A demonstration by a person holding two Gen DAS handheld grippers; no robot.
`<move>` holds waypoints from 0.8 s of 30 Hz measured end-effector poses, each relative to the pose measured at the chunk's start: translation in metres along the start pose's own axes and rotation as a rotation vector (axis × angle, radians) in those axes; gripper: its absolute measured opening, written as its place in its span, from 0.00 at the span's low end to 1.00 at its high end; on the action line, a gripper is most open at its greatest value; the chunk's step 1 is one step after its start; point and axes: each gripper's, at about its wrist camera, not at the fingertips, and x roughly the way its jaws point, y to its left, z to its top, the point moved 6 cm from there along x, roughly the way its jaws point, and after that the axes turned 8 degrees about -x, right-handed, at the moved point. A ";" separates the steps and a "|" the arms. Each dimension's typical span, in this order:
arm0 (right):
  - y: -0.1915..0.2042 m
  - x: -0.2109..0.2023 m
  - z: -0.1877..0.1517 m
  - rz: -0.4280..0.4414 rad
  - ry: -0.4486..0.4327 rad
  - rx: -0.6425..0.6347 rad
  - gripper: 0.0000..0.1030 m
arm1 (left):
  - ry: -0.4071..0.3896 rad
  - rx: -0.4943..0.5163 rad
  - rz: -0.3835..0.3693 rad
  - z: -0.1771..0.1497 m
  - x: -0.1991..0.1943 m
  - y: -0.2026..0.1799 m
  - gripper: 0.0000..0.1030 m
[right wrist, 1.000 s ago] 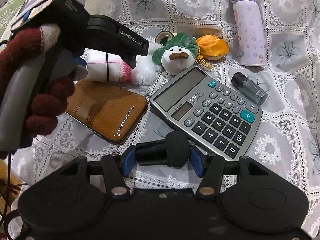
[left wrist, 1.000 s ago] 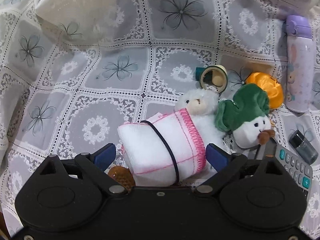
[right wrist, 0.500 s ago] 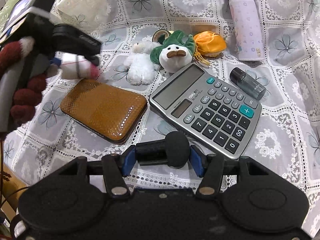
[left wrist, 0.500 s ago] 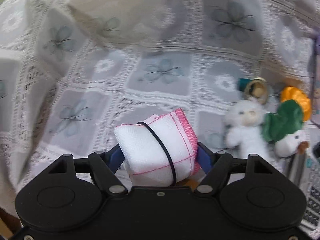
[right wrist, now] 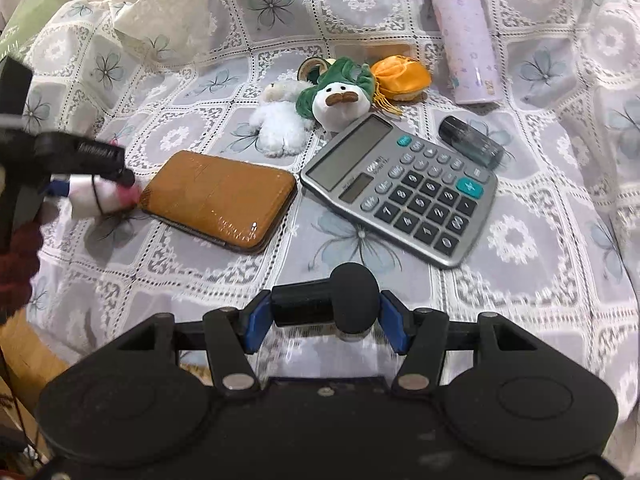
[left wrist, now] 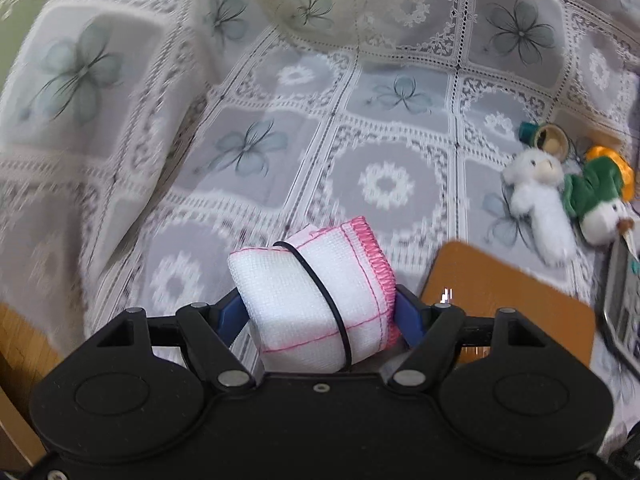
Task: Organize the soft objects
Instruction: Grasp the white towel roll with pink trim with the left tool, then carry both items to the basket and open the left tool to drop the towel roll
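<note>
Left wrist view: left gripper [left wrist: 320, 310] clamps a rolled white cloth w/ pink stitching [left wrist: 316, 292], black elastic band round it, blue pads pressing both sides, carried above the lace tablecloth [left wrist: 384, 92]. Its jaws have just closed in onto that roll. To the right lie a white plush bear [left wrist: 536, 196] and a green-hatted plush [left wrist: 600, 204], touching. Brown wallet [left wrist: 508, 300] just beside the roll. Right wrist view: right gripper [right wrist: 326, 316] clenched on a black microphone w/ foam tip [right wrist: 332, 300]. Calculator [right wrist: 400, 188] sits between wallet and a small dark bottle [right wrist: 472, 142]; purple flask [right wrist: 466, 36] lies farther back.
</note>
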 end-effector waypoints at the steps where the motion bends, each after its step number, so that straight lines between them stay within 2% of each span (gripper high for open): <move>1: 0.000 -0.005 -0.003 0.000 -0.001 0.008 0.54 | 0.003 -0.002 -0.003 -0.005 -0.005 0.003 0.68; 11: 0.001 -0.060 -0.046 -0.002 -0.023 0.066 0.54 | 0.035 -0.001 -0.084 -0.064 -0.064 0.014 0.68; 18: 0.001 -0.096 -0.078 0.026 -0.052 0.120 0.54 | 0.021 0.040 -0.167 -0.109 -0.119 -0.001 0.68; 24: 0.001 -0.131 -0.101 0.033 -0.109 0.156 0.55 | 0.019 0.092 -0.225 -0.148 -0.150 -0.018 0.68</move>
